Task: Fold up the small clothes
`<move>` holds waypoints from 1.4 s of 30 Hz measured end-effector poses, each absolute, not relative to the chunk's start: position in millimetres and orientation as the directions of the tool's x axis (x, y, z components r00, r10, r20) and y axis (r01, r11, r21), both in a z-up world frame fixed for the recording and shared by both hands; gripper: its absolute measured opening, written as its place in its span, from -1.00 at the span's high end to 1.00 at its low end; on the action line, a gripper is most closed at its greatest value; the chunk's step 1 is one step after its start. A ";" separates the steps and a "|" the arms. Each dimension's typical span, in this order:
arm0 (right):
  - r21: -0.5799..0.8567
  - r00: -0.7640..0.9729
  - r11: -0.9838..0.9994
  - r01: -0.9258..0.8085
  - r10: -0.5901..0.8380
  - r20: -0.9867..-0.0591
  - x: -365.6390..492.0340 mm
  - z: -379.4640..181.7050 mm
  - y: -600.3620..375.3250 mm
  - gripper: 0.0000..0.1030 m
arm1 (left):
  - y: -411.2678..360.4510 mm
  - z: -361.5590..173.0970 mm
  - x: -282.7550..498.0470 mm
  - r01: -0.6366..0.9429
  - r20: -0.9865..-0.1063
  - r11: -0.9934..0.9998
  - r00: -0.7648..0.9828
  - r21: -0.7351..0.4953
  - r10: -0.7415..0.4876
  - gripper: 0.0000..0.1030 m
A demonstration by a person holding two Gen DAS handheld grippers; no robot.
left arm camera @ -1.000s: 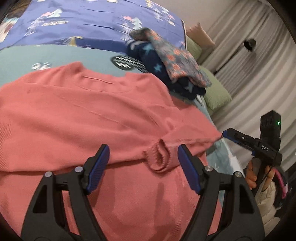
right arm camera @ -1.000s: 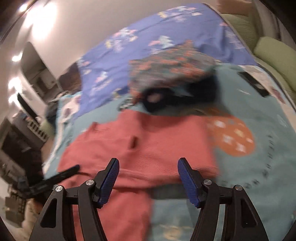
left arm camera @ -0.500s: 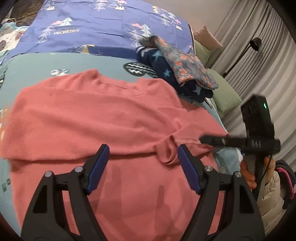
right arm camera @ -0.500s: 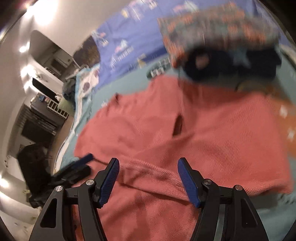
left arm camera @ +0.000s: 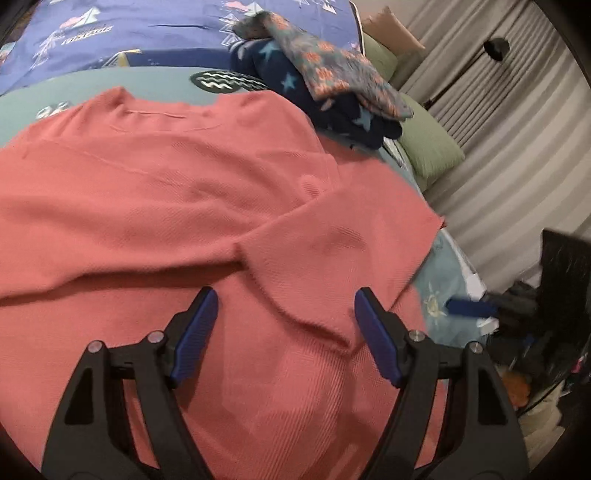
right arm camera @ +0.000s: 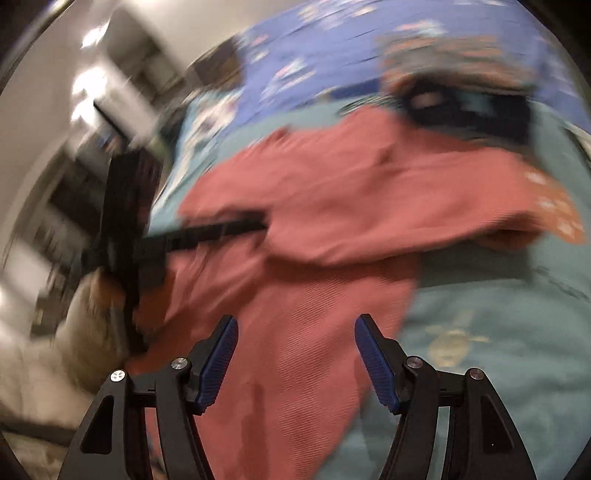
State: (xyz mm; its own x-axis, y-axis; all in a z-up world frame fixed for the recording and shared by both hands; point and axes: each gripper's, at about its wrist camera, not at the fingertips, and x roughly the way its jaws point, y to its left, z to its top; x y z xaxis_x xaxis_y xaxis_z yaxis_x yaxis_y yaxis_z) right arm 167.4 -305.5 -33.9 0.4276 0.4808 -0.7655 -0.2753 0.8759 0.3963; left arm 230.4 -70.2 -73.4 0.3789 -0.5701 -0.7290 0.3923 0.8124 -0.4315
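A coral-red knit sweater (left arm camera: 192, 192) lies spread on the bed, its sleeves folded in across the body. My left gripper (left arm camera: 284, 325) is open and empty just above the sweater's lower part, by a folded ridge of cloth. My right gripper (right arm camera: 295, 354) is open and empty over the sweater's lower right edge (right arm camera: 295, 295). The right wrist view is blurred by motion. The right gripper also shows in the left wrist view (left arm camera: 476, 308) off the bed's right side. The left gripper shows in the right wrist view (right arm camera: 207, 232) at the sweater's left.
A pile of folded clothes (left arm camera: 325, 74), dark blue with stars under a floral piece, sits beyond the sweater. The bed has a teal sheet (right arm camera: 480, 332) and a blue quilt (left arm camera: 129, 33). Green pillows (left arm camera: 428, 147) and grey curtains (left arm camera: 517, 147) stand at the right.
The looped sleeve cuff between my left fingers is gone; the cloth now lies as a flat folded ridge. My left gripper moved closer over the sweater. My right gripper swung back off the bed's right edge.
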 end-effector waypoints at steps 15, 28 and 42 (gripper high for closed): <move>0.191 0.543 0.979 0.079 0.118 -0.832 192.4 -49.9 -352.4 -0.30 | -49.9 81.2 247.8 0.523 -0.509 0.808 0.635 -0.270 -0.581 0.90; 0.152 0.537 0.987 -0.045 0.152 -0.830 231.7 -52.9 -291.3 -0.31 | 59.8 67.7 267.6 0.320 -0.564 0.922 0.729 -0.220 -0.388 0.90; 0.050 0.521 0.999 0.006 0.040 -0.852 244.8 -67.8 -284.7 -0.31 | 119.6 -7.0 272.7 0.159 -0.678 0.949 0.668 -0.272 -0.306 0.88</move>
State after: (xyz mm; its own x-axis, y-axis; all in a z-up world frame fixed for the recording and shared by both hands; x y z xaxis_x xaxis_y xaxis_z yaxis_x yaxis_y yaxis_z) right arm 244.8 -284.7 -67.8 0.5214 0.0398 -0.8524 0.0059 0.9987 0.0503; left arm 272.7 119.6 -7.0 0.6678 -0.3065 -0.6784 0.1594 0.9491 -0.2718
